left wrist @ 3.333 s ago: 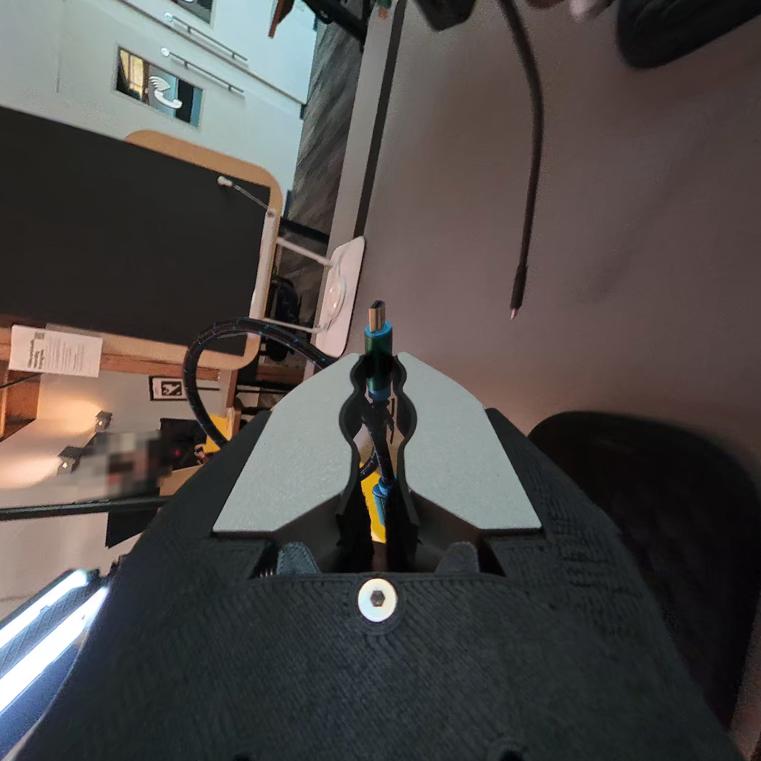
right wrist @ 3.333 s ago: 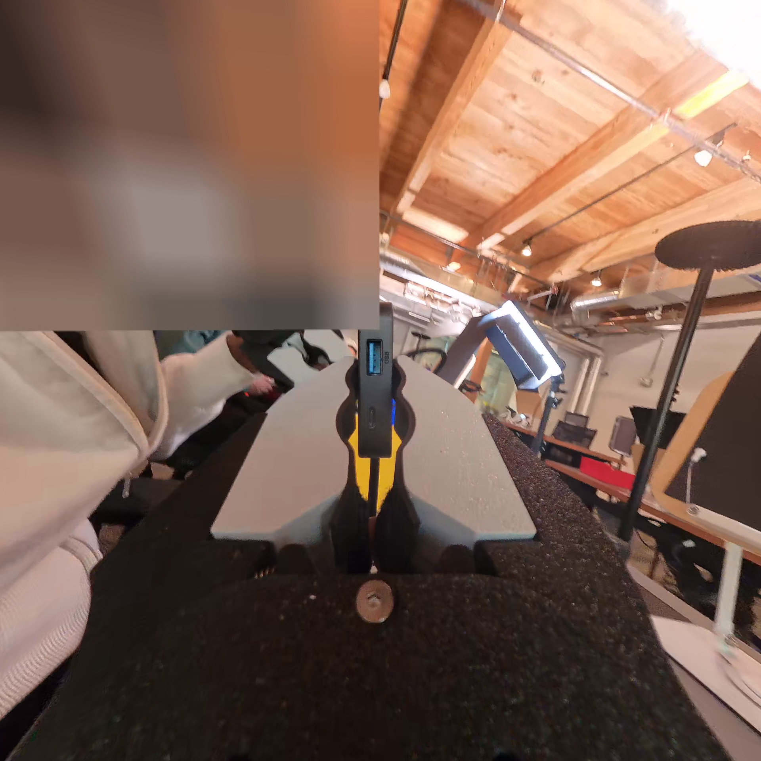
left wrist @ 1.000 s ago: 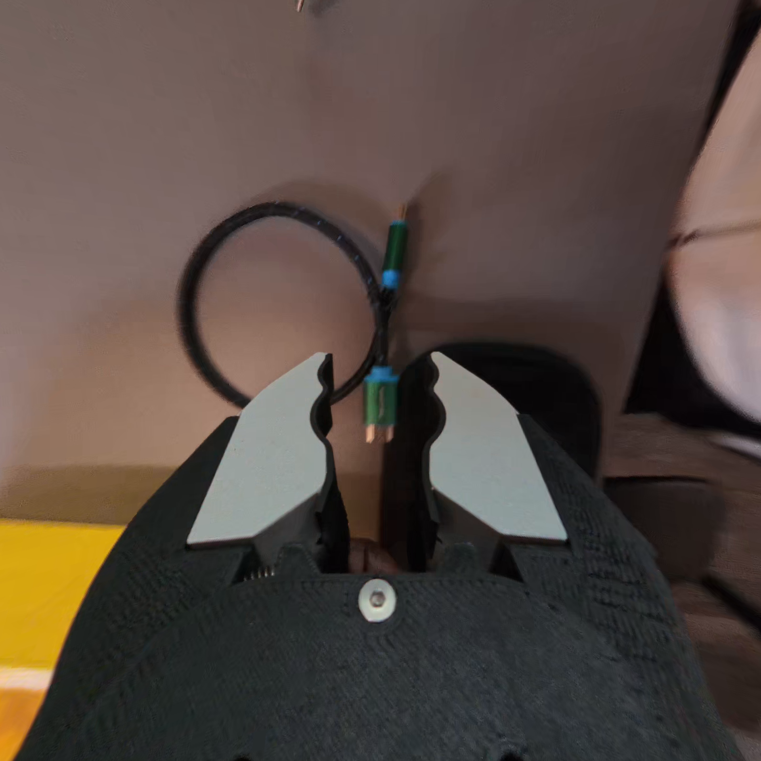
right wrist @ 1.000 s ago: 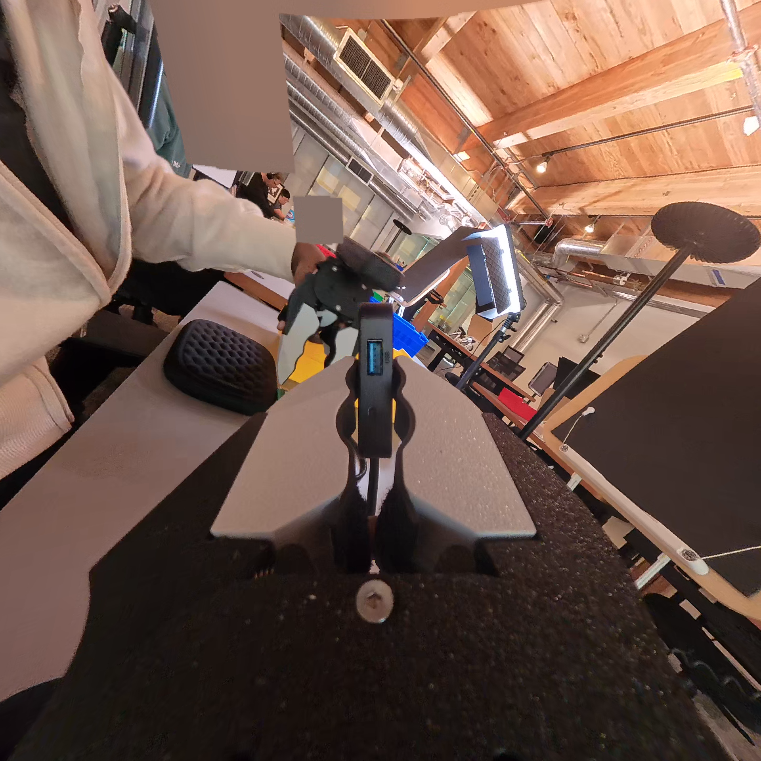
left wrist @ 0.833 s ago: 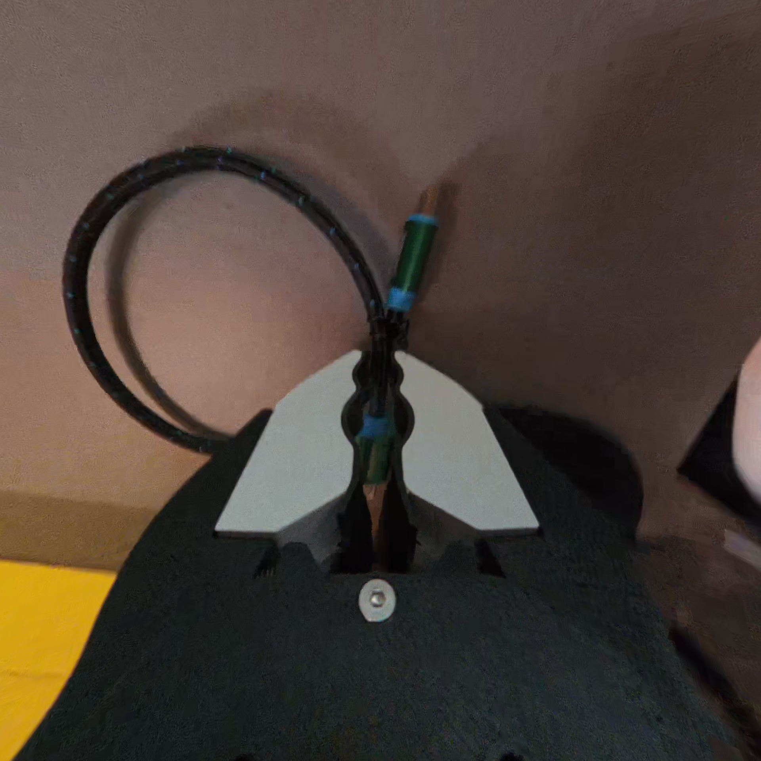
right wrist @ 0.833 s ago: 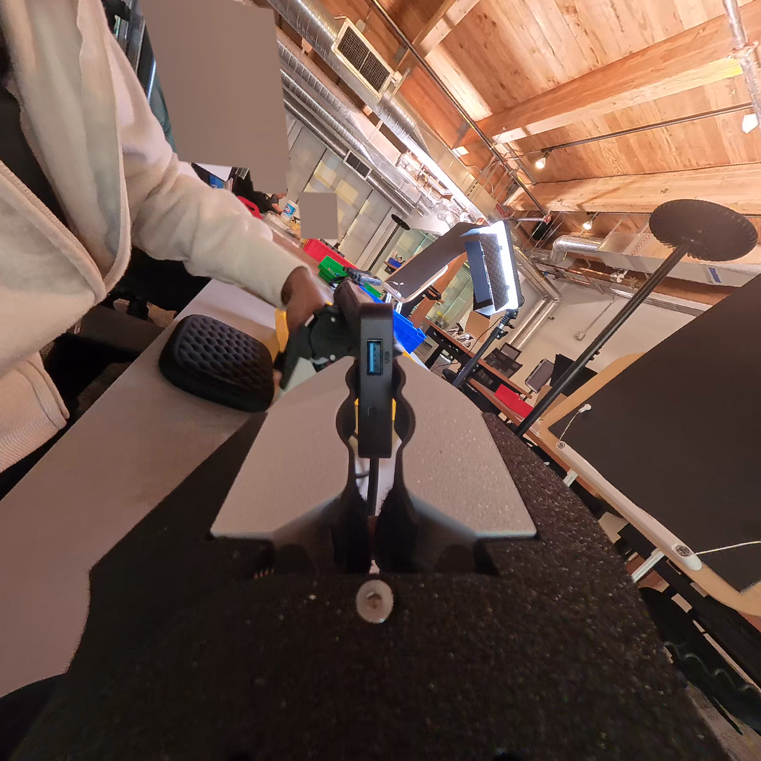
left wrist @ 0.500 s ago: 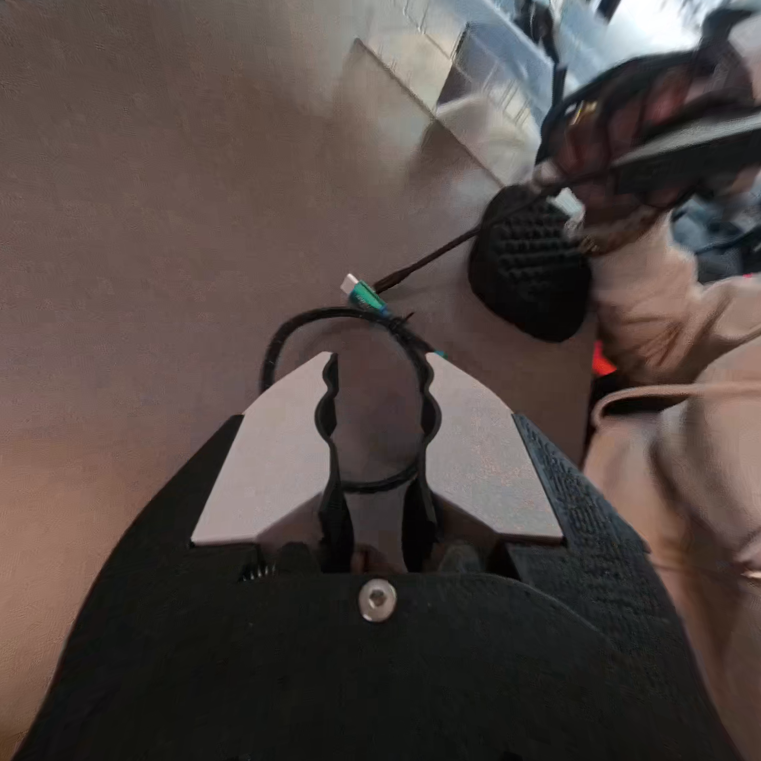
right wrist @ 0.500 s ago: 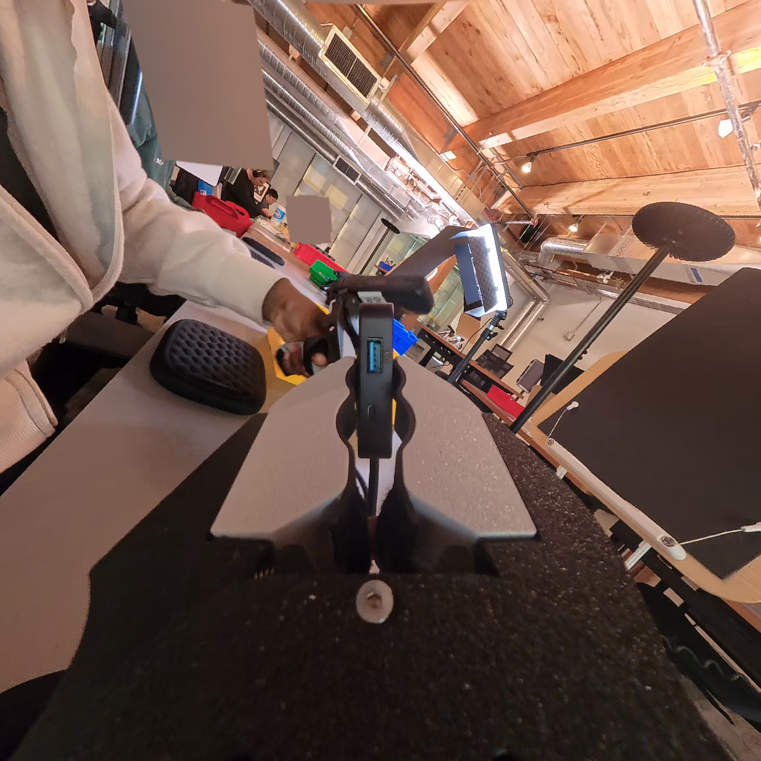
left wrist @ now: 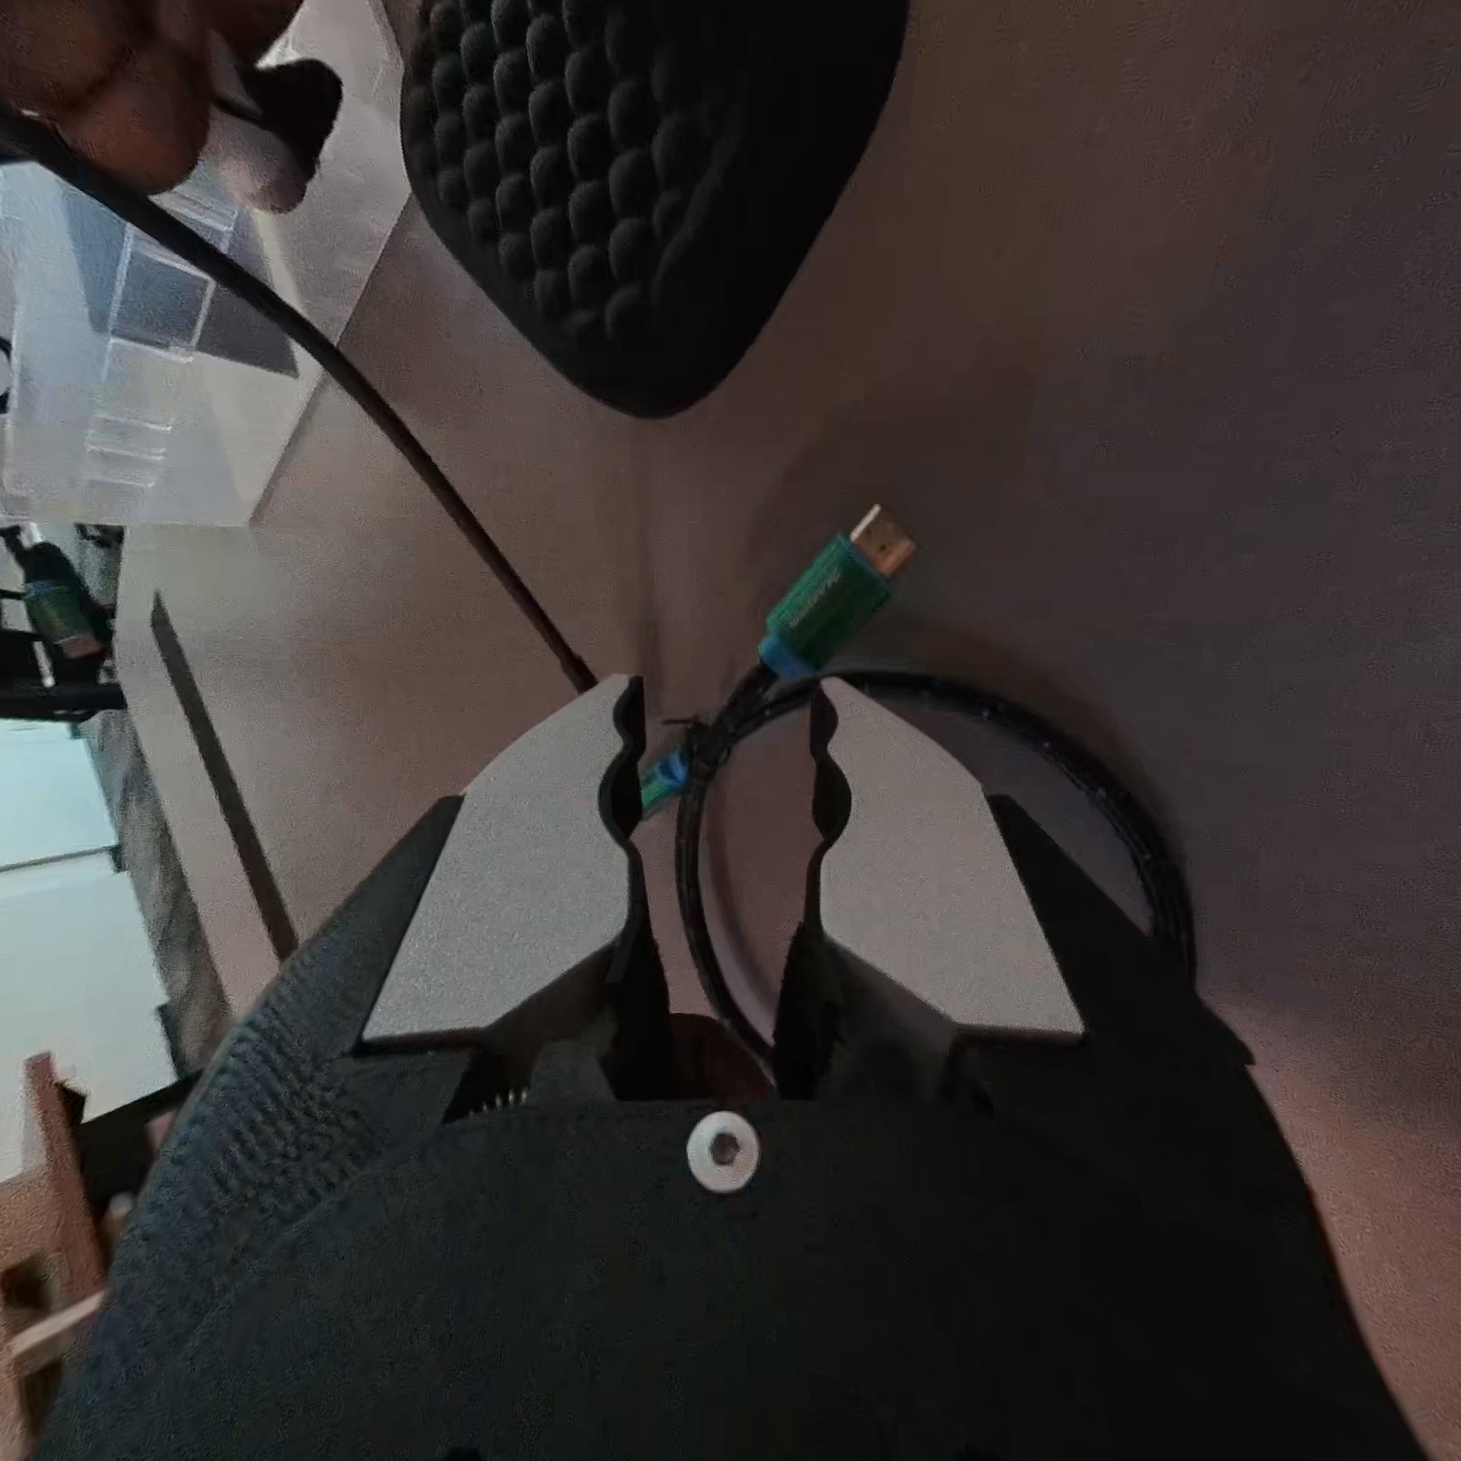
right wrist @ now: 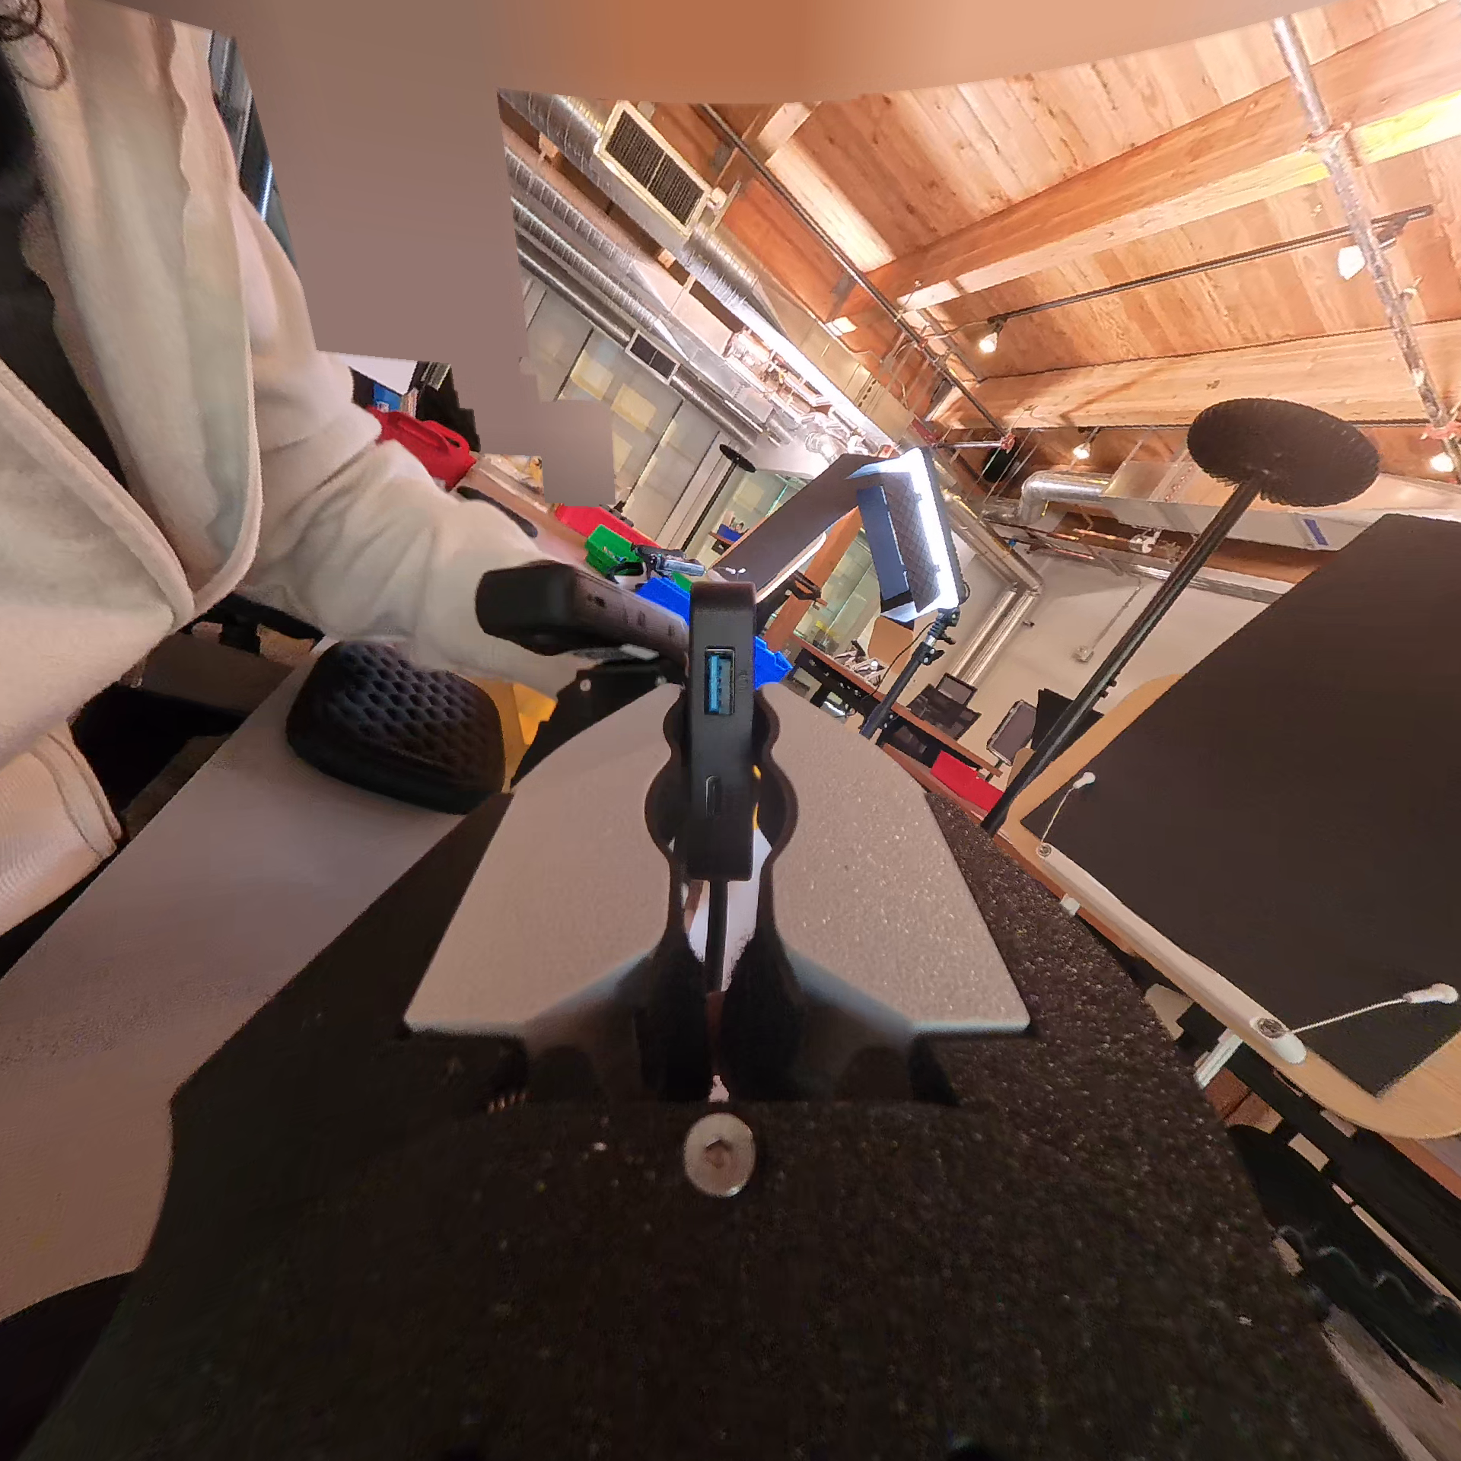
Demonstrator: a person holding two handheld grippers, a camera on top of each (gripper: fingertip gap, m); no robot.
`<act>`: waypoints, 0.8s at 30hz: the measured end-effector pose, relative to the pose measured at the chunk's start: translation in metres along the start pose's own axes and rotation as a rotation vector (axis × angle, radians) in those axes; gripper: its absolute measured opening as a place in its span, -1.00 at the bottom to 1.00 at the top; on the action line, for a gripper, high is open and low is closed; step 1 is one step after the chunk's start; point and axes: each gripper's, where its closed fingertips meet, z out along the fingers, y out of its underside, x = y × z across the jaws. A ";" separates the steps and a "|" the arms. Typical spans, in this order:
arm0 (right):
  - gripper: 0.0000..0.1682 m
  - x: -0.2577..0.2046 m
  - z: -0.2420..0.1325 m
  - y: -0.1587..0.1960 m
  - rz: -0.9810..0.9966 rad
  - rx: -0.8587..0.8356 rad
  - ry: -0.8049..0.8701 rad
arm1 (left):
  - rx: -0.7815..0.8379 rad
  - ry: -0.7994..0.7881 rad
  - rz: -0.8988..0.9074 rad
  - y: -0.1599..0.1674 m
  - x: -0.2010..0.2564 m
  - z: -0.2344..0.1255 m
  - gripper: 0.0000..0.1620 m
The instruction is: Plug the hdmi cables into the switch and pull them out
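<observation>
**Open claw straddles coiled HDMI cable as switch waits in the other**

The left claw (left wrist: 723,696) hangs open over the grey tabletop (left wrist: 1186,395), its jaws spread to either side of a coiled black HDMI cable (left wrist: 686,854) that lies loose on the surface. One green plug with a gold tip (left wrist: 830,605) points away just beyond the claw; a second green-and-blue plug (left wrist: 660,779) sits close against the inner edge of one finger, part hidden. The right claw (right wrist: 718,715) is clenched on the slim black switch (right wrist: 718,711), holding it upright above the tabletop with its blue port facing the camera.

The chief risk, judging by the layout, is a bad grip: the jaws bracket the cord, not a plug body, so closing here would likely pinch braid and leave the plug free to swing off line with the port. The coil appears tied at the crossing, which could drag the whole loop along and tug against any insertion. A thin black lead (left wrist: 356,379) running across the tabletop near the claw could also snag.

As for containers, a black dimpled case (left wrist: 632,174) rests closed near the tabletop's edge, its contents unseen. Red, green and blue bins (right wrist: 609,545) stand well off in the background, their contents too small to tell.
</observation>
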 end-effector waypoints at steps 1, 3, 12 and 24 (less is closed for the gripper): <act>-0.84 0.001 -0.001 -0.001 0.002 0.005 0.004 | 0.027 0.050 -0.039 -0.003 0.002 0.005 -0.51; -0.84 0.001 -0.002 -0.001 0.002 0.005 0.005 | 0.038 0.172 -0.152 -0.004 0.011 0.014 -0.64; -0.84 0.000 0.000 0.002 0.001 -0.015 -0.004 | -0.352 0.005 -0.815 0.050 0.031 -0.027 -0.86; -0.84 -0.004 0.003 0.007 0.000 -0.034 -0.015 | -0.272 0.010 -1.033 0.049 0.040 -0.049 -0.56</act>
